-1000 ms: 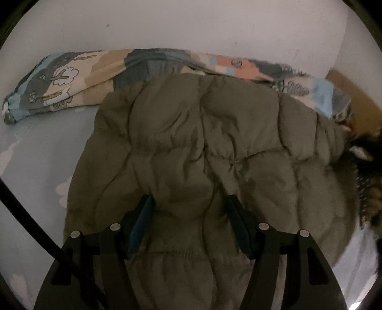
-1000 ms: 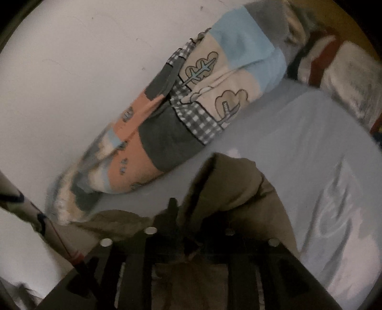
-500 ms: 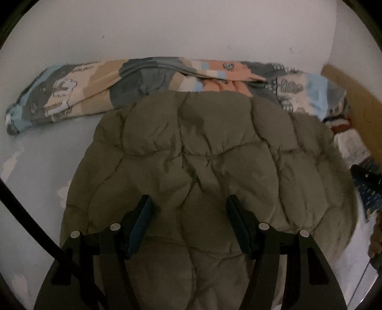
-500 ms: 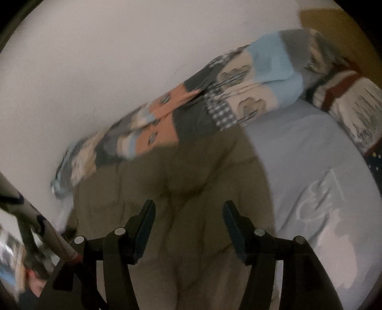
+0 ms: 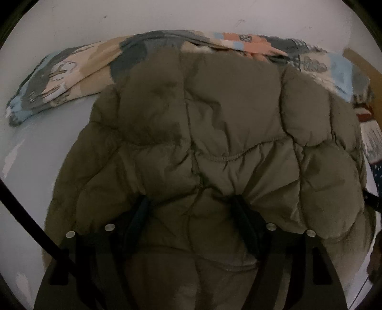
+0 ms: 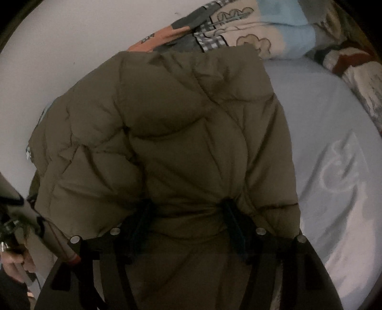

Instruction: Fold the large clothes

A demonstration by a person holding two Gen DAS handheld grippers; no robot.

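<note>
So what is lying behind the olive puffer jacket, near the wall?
Behind the olive puffer jacket a rolled patchwork blanket lies along the white wall, on the pale blue bedsheet. The jacket covers the blanket's middle part, so that stretch cannot be seen.

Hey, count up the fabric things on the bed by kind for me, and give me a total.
Olive puffer jacket: 1
Patchwork cartoon-print quilt: 1
Cream blanket with red and dark pattern: 1
Pale blue bedsheet: 1
Total: 4
</note>
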